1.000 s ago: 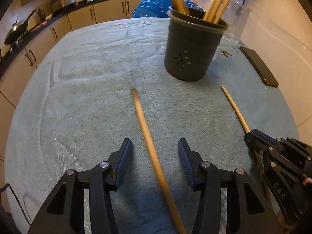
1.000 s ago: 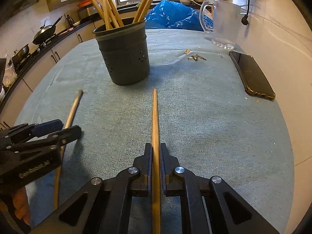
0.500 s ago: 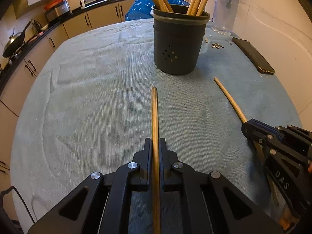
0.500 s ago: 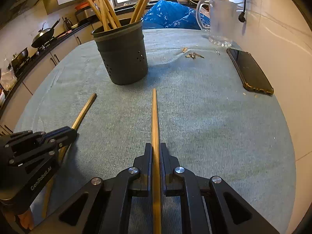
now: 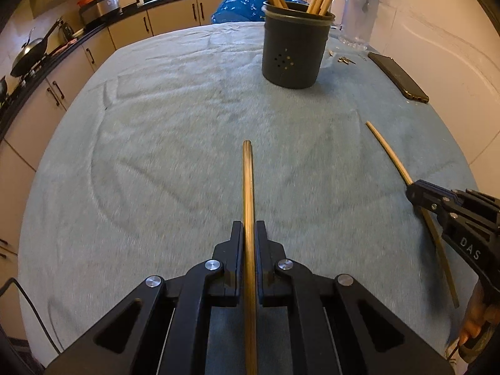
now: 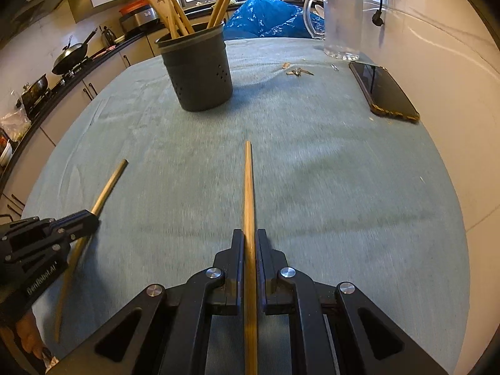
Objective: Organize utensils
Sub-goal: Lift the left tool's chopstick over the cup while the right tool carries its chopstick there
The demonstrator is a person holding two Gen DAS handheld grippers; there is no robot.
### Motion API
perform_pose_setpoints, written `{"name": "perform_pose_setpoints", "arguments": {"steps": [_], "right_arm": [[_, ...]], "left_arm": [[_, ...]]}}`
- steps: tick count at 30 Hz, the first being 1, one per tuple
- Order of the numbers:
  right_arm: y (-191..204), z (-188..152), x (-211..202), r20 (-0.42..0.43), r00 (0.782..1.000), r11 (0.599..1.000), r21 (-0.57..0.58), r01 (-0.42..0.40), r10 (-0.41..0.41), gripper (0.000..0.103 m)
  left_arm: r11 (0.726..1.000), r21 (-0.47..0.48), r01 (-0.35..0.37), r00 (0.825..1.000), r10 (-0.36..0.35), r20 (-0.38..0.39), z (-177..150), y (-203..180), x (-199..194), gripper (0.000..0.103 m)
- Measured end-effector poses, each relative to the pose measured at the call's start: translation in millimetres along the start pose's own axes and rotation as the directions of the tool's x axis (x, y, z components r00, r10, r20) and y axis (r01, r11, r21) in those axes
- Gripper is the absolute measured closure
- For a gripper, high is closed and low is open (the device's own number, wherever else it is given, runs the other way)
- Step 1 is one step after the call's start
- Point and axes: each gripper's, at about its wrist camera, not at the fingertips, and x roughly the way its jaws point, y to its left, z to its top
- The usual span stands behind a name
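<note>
My left gripper (image 5: 249, 228) is shut on a wooden stick (image 5: 247, 181) that points ahead above the cloth. My right gripper (image 6: 250, 236) is shut on a second wooden stick (image 6: 248, 184), also pointing ahead. A dark grey perforated utensil holder (image 5: 293, 53) stands far ahead with several wooden sticks in it; it also shows in the right wrist view (image 6: 198, 72). The right gripper and its stick (image 5: 390, 156) show at the right of the left wrist view. The left gripper and its stick (image 6: 107, 184) show at the left of the right wrist view.
A light blue cloth (image 5: 156, 125) covers the table. A black phone (image 6: 382, 90) lies at the far right by the wall. A clear glass jug (image 6: 342, 28), small keys (image 6: 298, 72) and a blue bag (image 6: 268, 18) are at the back. Kitchen counters run along the left.
My left gripper closed on the stick that lay between its open fingers and raised it. Both grippers drew back from the holder with their sticks.
</note>
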Motion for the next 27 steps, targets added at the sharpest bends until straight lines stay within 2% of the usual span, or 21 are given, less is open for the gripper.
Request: {"name": "perform_pose_setpoints", "arguments": {"steps": [4,8,11,15,21,27], "right_arm": [[-3,-18,-14,-0.003,1.000,1.000,-0.008,0.004,-0.004,0.095],[-6,-25,-19,-0.004,1.000,1.000,-0.013,0.003,-0.003,0.095],[-9,-21,-17,-0.011,0.999,0.999,-0.013,-0.038,0.038,0.084],[-6,-12,-11,-0.030,0.999,0.999,-0.020,-0.040,0.039,0.081],[-2,13,7,-0.088,0.996,0.997,-0.081,0.001,-0.008,0.081],[2,41,25,-0.170,0.984,0.988,-0.153,0.026,-0.052,0.081]], "left_arm": [[1.000,-0.006,0.009,1.000,-0.009,0.003,-13,5,-9,0.097],[0.997,-0.042,0.072,0.997,-0.073,-0.002,-14,16,-19,0.097],[0.993,-0.063,0.105,0.994,-0.103,0.027,-6,26,-27,0.096],[0.995,-0.065,0.070,0.997,-0.068,0.042,11,37,-27,0.082],[1.000,0.003,0.017,0.999,-0.017,-0.031,38,33,0,0.082],[0.995,0.094,0.036,0.991,-0.024,-0.128,50,13,25,0.082]]}}
